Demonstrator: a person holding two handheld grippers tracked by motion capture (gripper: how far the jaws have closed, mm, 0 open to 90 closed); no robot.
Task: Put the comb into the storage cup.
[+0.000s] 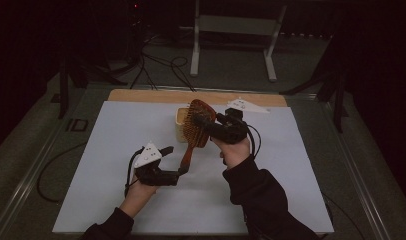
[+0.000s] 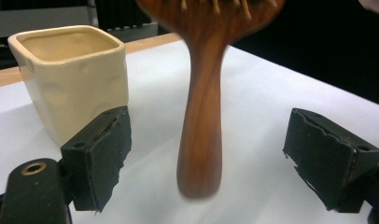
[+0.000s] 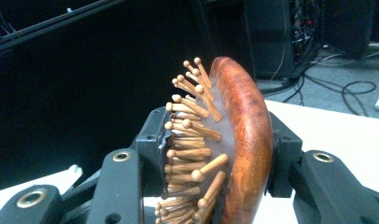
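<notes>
The cream square ceramic cup [image 1: 181, 121] stands on the white sheet [image 1: 116, 140] covering the bench [image 1: 141, 95], toward the far edge. The reddish-brown wooden paddle hairbrush [image 1: 195, 131] hangs above the sheet just right of the cup, its head level with the cup and clamped in the right claw [image 1: 211, 122] from the right, its handle slanting back toward the person. The left claw [image 1: 178, 160] sits nearer the person than the cup, its jaws spread either side of the handle's end.
</notes>
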